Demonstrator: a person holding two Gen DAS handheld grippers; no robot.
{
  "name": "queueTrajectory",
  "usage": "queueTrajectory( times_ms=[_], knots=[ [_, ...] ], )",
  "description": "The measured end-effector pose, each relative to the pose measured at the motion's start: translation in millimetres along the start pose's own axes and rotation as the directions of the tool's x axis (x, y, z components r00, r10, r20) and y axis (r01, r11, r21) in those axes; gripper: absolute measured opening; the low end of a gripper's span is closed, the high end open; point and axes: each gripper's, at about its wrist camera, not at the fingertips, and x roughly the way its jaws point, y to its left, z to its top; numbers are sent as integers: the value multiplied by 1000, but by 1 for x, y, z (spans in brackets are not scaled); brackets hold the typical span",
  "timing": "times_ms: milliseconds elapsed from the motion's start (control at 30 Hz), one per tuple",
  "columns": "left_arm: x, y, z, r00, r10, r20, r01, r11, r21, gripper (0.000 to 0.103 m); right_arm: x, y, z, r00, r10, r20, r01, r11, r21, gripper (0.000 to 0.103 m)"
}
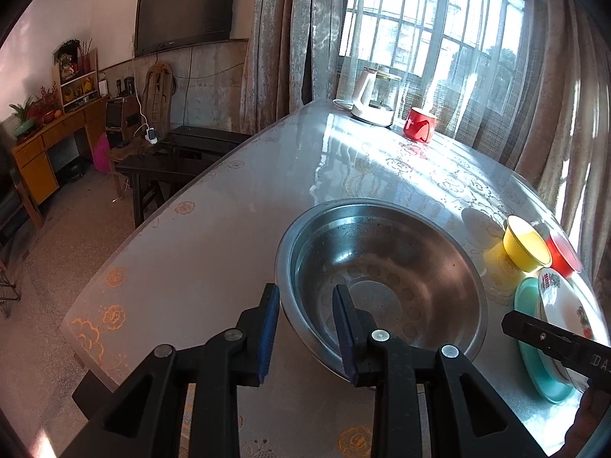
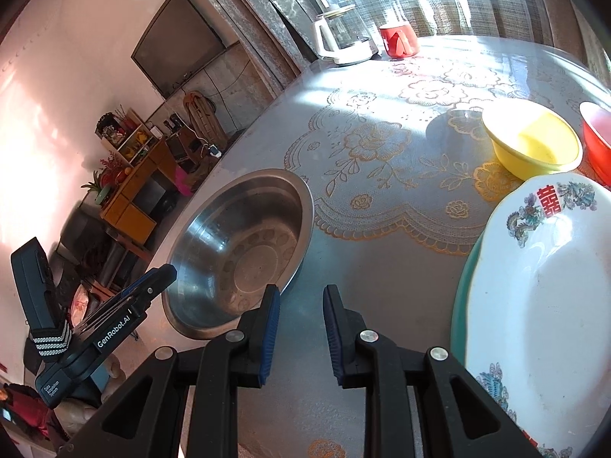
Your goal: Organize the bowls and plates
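Both spread: left hand-held gripper (image 1: 305,330) straddles the steel bowl (image 1: 382,267) rim, right hand-held gripper (image 2: 301,334) grips nothing, lower centre.

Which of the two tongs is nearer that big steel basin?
The left tongs: they straddle the near rim of the steel basin, open, one finger inside. The right tongs hover open over bare table beside it, between the basin and the white plate.
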Motion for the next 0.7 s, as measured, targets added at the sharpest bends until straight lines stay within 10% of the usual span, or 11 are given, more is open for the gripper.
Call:
queueTrajectory(
  times_ms=[700],
  knots=[
    [-16,-63,1,993,-118,1,116,982,149,30,-43,-23,3,993,-52,102,49,998,29,25]
  ],
)
